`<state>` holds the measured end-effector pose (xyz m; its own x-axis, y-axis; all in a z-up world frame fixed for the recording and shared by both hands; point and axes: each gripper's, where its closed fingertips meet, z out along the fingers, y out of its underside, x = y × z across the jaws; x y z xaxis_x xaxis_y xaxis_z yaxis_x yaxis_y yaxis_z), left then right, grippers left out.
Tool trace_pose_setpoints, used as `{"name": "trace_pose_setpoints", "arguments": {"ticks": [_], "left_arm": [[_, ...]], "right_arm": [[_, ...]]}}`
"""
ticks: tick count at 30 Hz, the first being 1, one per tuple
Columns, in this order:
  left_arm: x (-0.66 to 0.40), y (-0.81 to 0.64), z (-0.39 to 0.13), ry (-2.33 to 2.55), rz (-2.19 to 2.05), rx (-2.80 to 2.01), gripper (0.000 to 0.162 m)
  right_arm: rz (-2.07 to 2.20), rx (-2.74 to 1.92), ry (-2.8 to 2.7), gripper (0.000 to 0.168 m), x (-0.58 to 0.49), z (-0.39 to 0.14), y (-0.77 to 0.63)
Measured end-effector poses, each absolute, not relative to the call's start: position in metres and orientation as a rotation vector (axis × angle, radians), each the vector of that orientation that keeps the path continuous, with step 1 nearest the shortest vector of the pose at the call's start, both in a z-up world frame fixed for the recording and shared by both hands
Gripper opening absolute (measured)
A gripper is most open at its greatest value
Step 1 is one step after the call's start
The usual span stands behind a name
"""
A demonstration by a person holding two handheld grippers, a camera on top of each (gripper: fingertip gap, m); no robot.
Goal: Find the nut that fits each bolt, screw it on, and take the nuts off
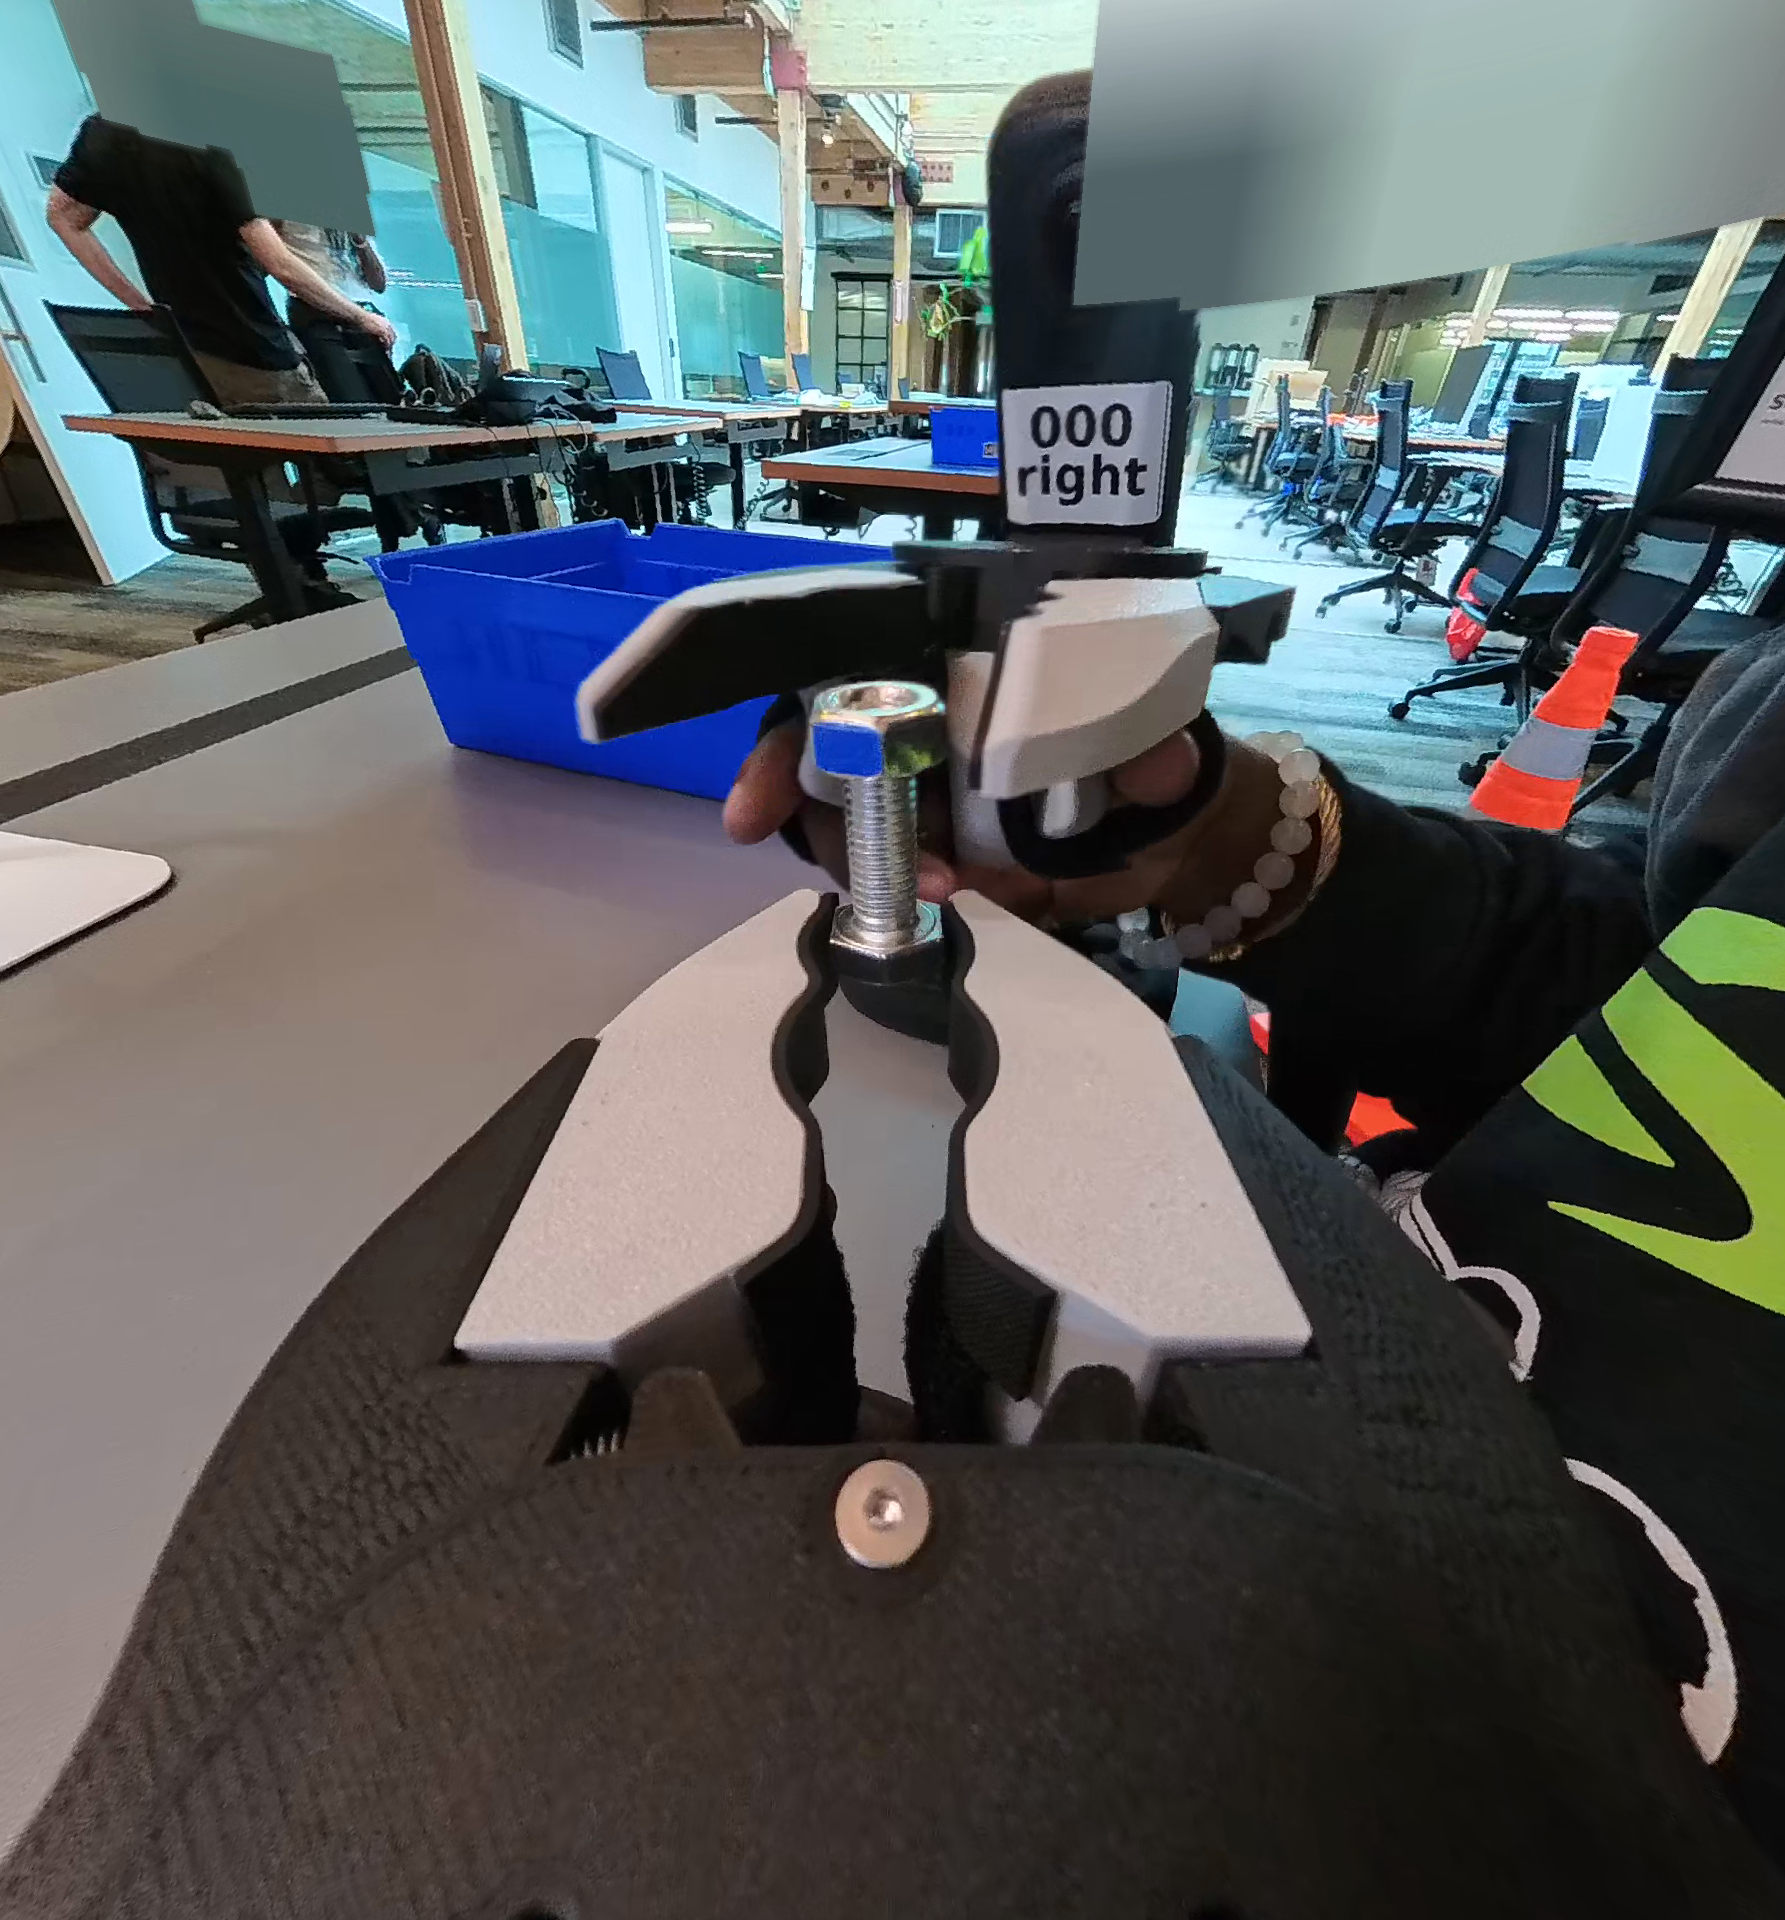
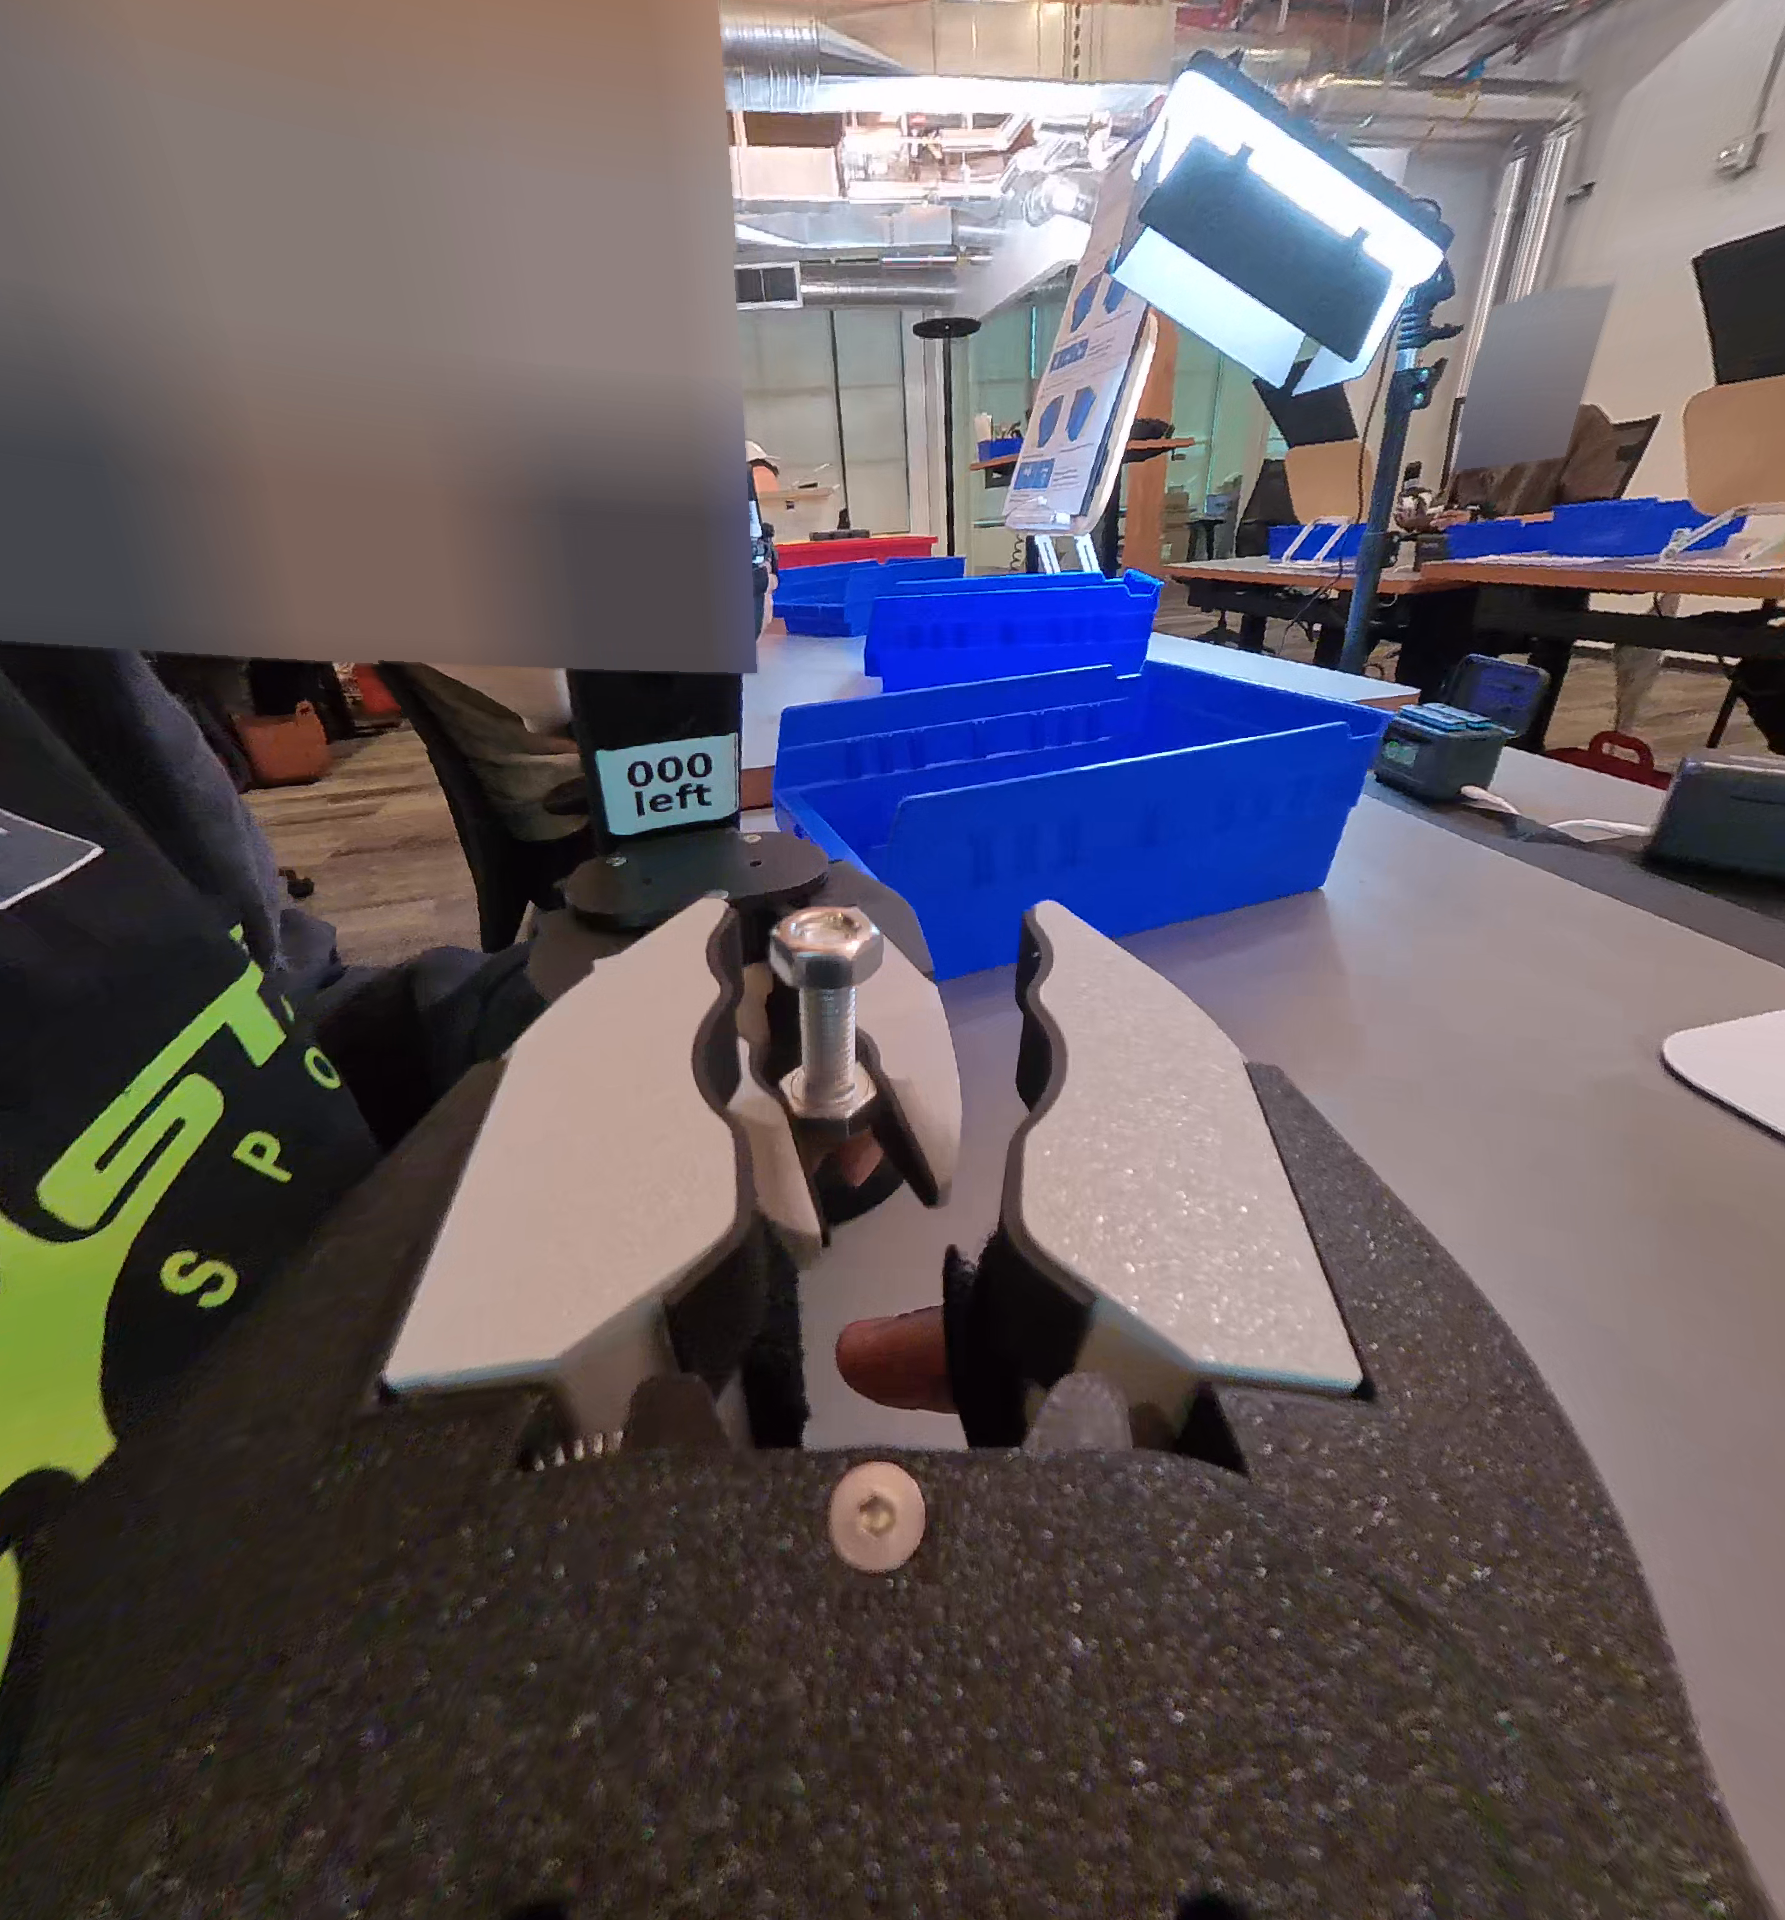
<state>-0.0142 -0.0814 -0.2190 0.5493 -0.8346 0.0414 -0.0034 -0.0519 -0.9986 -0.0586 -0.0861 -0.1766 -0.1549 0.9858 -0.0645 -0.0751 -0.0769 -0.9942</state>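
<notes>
— Left gripper (image 1: 885, 925)?
— Mine; clamped on the hex nut (image 1: 886, 932) at the upright bolt (image 1: 880, 805), just above the grey surface (image 1: 244, 1039).
— Right gripper (image 2: 872, 940)?
— Fingers spread wide, straddling the bolt head, gripping nothing.

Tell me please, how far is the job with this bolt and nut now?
Done: a hex nut sits on the top end of the upright bolt. In hand: the left tool is clamped on the bolt's lower head; the right tool is open around the nut. Left: turning the nut, on or off I cannot tell. The blue bin's inside is hidden.
</notes>
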Motion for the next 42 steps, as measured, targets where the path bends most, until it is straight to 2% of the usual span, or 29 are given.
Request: {"name": "trace_pose_setpoints", "arguments": {"ticks": [14, 17, 20, 23, 25, 30, 32, 36, 42], "left_arm": [[-0.015, -0.082, -0.218, 0.755, -0.800, -1.471, 0.019], [-0.015, -0.082, -0.217, 0.750, -0.802, -1.472, 0.019], [-0.015, -0.082, -0.218, 0.755, -0.801, -1.472, 0.019], [-0.015, -0.082, -0.218, 0.756, -0.799, -1.474, 0.019], [-0.015, -0.082, -0.218, 0.755, -0.802, -1.474, 0.019], [-0.015, -0.082, -0.218, 0.755, -0.800, -1.476, 0.018], [-0.015, -0.082, -0.218, 0.753, -0.798, -1.476, 0.018], [-0.015, -0.082, -0.219, 0.756, -0.795, -1.477, 0.018], [-0.015, -0.082, -0.218, 0.758, -0.796, -1.473, 0.019]], "right_arm": [[1.397, -1.128, -1.204, 0.047, -0.050, -0.177, -0.080], [1.395, -1.114, -1.210, 0.038, -0.041, -0.176, -0.079], [1.378, -1.104, -1.179, 0.012, -0.032, -0.173, -0.072], [1.364, -1.117, -1.160, 0.007, -0.026, -0.172, -0.066], [1.363, -1.119, -1.154, 0.011, -0.025, -0.171, -0.066], [1.422, -1.117, -1.183, 0.041, -0.036, -0.170, -0.077], [1.423, -1.121, -1.205, 0.048, -0.045, -0.172, -0.081], [1.436, -1.126, -1.230, 0.053, -0.063, -0.174, -0.088], [1.409, -1.148, -1.247, 0.053, -0.072, -0.178, -0.088]]}}
